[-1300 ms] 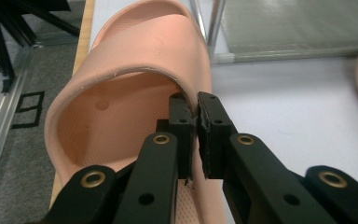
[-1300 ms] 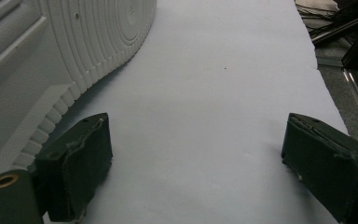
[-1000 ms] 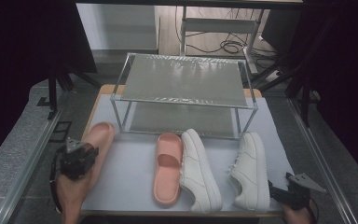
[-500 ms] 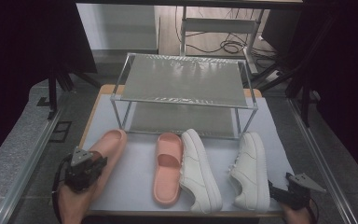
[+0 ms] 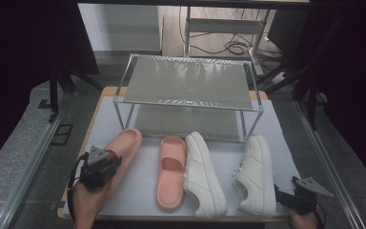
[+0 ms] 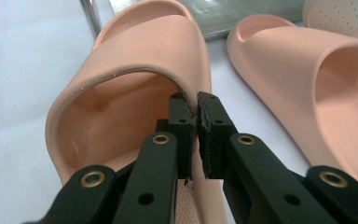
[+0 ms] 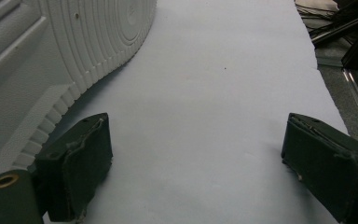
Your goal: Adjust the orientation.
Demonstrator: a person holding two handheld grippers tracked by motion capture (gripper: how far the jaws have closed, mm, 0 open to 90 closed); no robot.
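Two pink slides and two white sneakers on the white mat (image 5: 138, 195), all in front of one metal two-tier rack (image 5: 188, 83) at the far side.

Left gripper (image 5: 96, 168) sits at the near-left, w/ its pads (image 6: 182, 122) clenched on the strap edge of the held slide (image 5: 120, 151); in the left gripper view the thin rim is pinched between the two black jaws, barely a gap. That slide lies angled, toe pointing far-right toward the rack's near-left leg, heel end under the gripper. In the high view its far end looks close to the rack leg but apart from it.

Second slide (image 5: 170, 171) lies just right of it, toe far, near the middle of the mat, apart from the held one. Left sneaker (image 5: 202, 174) is right beside that slide, touching or nearly so. Right sneaker (image 5: 256, 174) is farther right, w/ a gap of mat between the two sneakers.

Right gripper (image 5: 299, 198) is at the near-right corner, jaws released and wide apart, nothing between them but mat; the right sneaker's ribbed sole (image 7: 51, 70) is just beside its left jaw.
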